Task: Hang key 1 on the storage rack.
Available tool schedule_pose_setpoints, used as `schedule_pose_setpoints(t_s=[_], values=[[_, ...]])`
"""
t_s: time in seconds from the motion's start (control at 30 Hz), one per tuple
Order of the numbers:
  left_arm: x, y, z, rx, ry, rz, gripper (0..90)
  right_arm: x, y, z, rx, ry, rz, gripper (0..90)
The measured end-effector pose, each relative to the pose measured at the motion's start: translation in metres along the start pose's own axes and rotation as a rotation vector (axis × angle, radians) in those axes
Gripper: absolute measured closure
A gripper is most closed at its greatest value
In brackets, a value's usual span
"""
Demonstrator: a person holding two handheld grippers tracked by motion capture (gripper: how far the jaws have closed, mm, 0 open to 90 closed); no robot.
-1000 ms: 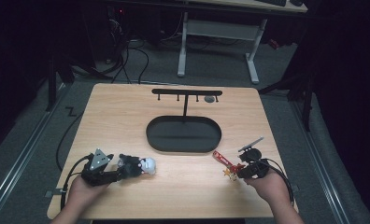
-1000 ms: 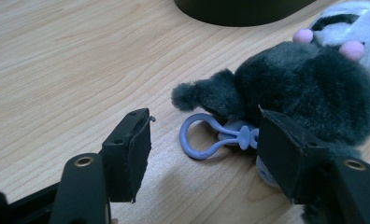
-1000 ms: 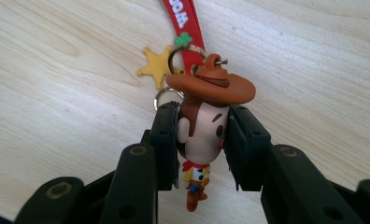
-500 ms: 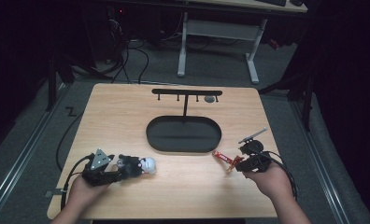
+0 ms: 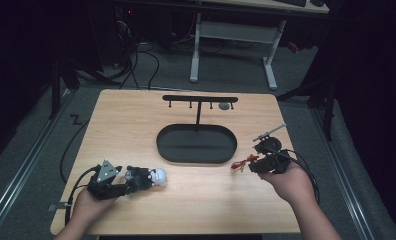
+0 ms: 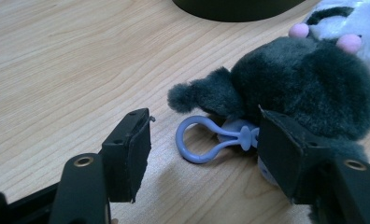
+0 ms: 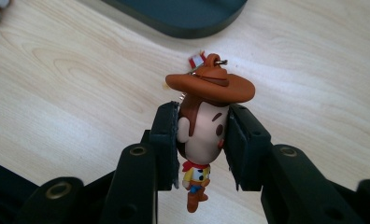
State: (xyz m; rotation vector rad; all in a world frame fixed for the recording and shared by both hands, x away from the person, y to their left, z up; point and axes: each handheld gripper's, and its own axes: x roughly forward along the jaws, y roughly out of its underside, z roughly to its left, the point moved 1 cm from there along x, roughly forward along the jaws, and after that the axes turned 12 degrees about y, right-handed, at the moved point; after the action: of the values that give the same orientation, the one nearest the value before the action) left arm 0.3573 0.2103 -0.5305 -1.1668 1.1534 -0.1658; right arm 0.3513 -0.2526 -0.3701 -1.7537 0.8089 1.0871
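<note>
Right gripper [image 7: 202,140] clamped on cowboy figure keychain [image 7: 202,135], lifted above table [image 5: 136,120] beside black oval tray [image 5: 196,144]. Left gripper [image 6: 204,154] spread wide around plush toy's purple loop [image 6: 206,142], pads not touching, toy lying on table.

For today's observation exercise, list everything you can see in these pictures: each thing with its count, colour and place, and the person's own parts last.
Table: one, light wood, centre.
Hook stand: one, black, oval base mid-table, crossbar above.
Plush toy: one, dark grey and white, near the left edge of the table, lilac loop between open jaws.
Cowboy figure: one, brown hat, clamped by the head.
Left gripper: black, open, on the table.
Right gripper: black, shut on the figure.
Hands: two, at the bottom.
</note>
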Motion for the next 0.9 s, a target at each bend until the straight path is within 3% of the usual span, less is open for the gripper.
schedule_pose_setpoints(t_s=[0.43, 0.9], values=[[-0.001, 0.0, 0.0, 0.002, -0.001, -0.009, 35.3, -0.019, -0.023, 0.006, -0.023, 0.007, -0.037, 66.5], [-0.003, 0.002, 0.001, -0.001, -0.005, -0.007, 35.2, -0.016, -0.046, 0.007, -0.022, 0.014, -0.055, 66.5]])
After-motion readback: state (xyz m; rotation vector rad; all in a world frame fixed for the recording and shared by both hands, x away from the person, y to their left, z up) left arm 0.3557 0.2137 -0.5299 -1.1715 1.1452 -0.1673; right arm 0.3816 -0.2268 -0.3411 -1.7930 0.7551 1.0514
